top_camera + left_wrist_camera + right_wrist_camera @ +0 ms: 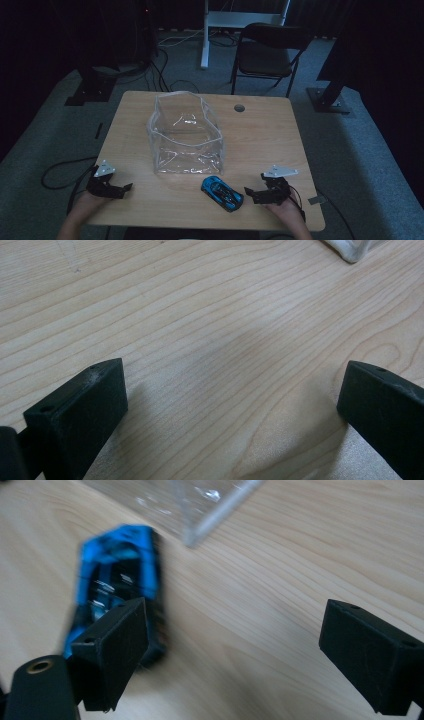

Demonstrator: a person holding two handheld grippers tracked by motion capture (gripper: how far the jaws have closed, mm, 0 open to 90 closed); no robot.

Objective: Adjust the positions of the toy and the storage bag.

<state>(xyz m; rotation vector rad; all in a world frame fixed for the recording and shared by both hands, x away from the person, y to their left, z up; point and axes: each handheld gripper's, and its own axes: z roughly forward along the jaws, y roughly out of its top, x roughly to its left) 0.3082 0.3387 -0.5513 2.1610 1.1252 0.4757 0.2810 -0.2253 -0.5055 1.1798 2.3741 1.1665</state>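
Approach step: right gripper [248, 192], jaws spread, sits just right of the blue toy car [222, 192]. Left gripper [127, 188] gapes idle, far left. Next: straddle car, pinch, carry to clear pouch [185, 135].

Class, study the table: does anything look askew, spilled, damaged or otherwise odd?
Nothing is spilled or broken. The clear plastic bag stands open but slumped, its rim uneven and its walls creased. The blue toy car sits on its wheels at a slant to the table edge, beside the open right gripper. The left gripper is open too.

Bare table [260, 145] right of the clear bag [186, 135] — toy car [222, 193] before it.
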